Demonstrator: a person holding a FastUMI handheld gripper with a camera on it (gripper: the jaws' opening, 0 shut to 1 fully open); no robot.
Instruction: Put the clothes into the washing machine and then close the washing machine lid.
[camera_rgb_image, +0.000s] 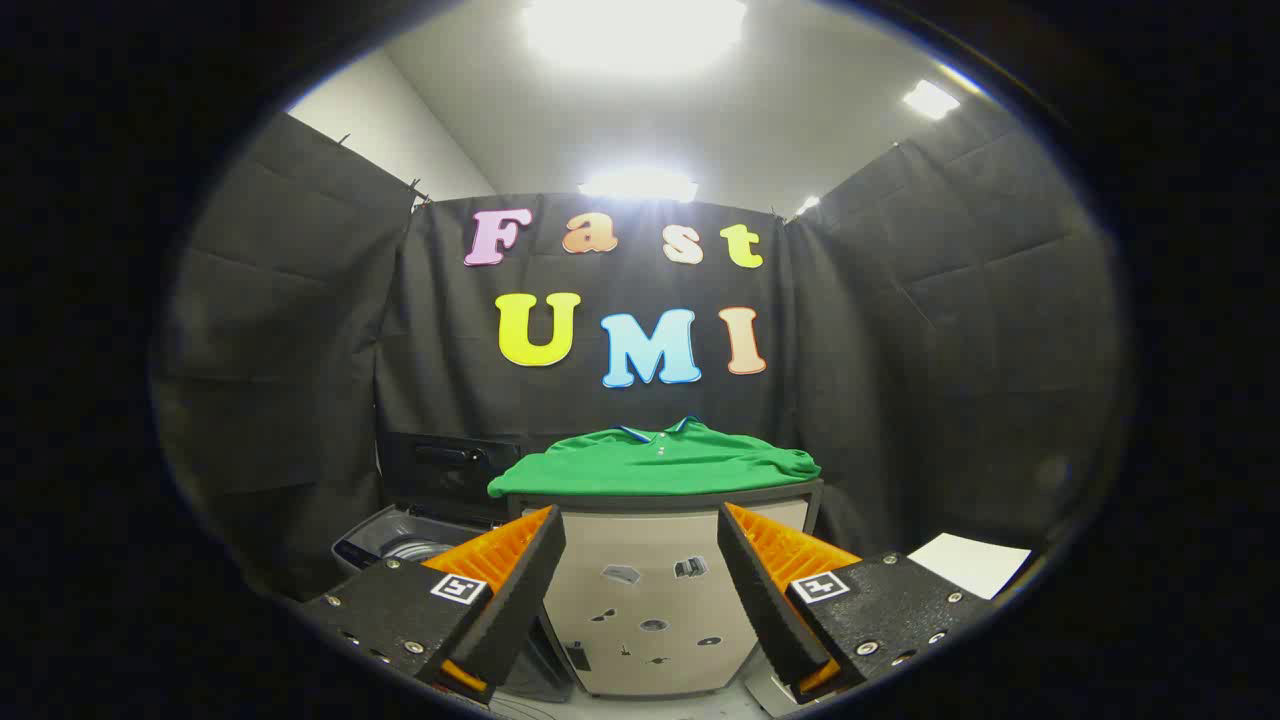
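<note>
Standing wide apart and empty, gripper (640, 580) short of green shirt (655, 462) on cabinet (660, 600); washing machine (400, 545) open, unloaded.

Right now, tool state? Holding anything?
Tool: open, holding nothing. Its fingers point at the cabinet, with the shirt lying on top of it, beyond them.
</note>
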